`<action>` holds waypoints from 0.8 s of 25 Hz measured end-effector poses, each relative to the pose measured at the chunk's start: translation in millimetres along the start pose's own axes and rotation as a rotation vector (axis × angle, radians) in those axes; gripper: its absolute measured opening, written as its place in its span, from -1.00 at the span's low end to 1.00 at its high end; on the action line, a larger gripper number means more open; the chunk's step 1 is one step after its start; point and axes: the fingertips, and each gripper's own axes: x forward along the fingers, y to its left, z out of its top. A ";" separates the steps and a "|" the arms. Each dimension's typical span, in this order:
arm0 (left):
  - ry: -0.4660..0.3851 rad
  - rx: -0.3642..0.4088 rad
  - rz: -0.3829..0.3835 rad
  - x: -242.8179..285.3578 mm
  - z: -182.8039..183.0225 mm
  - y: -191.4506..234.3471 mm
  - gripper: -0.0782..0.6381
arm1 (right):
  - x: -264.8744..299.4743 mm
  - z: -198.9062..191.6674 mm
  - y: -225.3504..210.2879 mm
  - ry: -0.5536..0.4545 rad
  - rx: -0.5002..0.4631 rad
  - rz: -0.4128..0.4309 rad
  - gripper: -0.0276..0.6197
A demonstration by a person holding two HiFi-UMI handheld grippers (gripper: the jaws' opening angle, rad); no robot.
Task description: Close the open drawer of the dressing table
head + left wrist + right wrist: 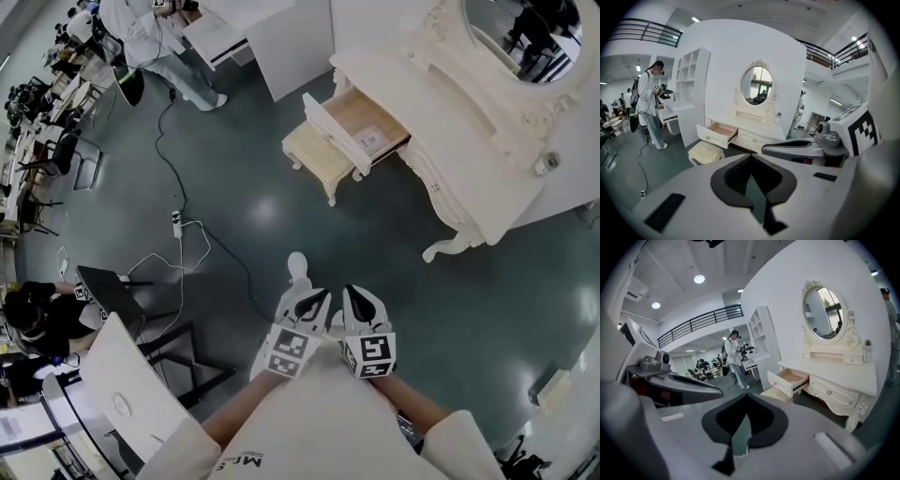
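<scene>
The cream dressing table (469, 141) stands at the upper right of the head view, under an oval mirror (756, 85). Its left drawer (361, 131) is pulled out, showing a pale wooden inside (717, 133) (790, 379). Both grippers are held side by side low in front of me, well short of the table. My left gripper (309, 302) (752, 178) is shut with nothing in it. My right gripper (363, 302) (746, 416) is also shut and holds nothing. Each gripper appears in the other's view, the right gripper (801, 147) and the left gripper (670, 380).
A padded cream stool (319, 150) stands under the open drawer. A black cable (173, 178) and a power strip (176, 223) lie on the dark floor to the left. A person in white (155, 37) stands by a white shelf unit (281, 37). A white panel (122, 384) is at lower left.
</scene>
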 end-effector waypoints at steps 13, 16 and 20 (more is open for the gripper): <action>-0.007 -0.057 -0.020 46.9 40.0 88.0 -0.76 | 90.5 41.5 -2.2 0.043 -0.079 -0.036 -0.91; -0.005 -0.041 -0.044 60.4 57.7 123.1 -0.76 | 127.6 59.5 -3.4 0.028 -0.078 -0.063 -0.91; -0.001 -0.040 -0.065 74.7 81.5 176.5 -0.76 | 178.8 79.1 -4.6 0.043 -0.051 -0.085 -0.91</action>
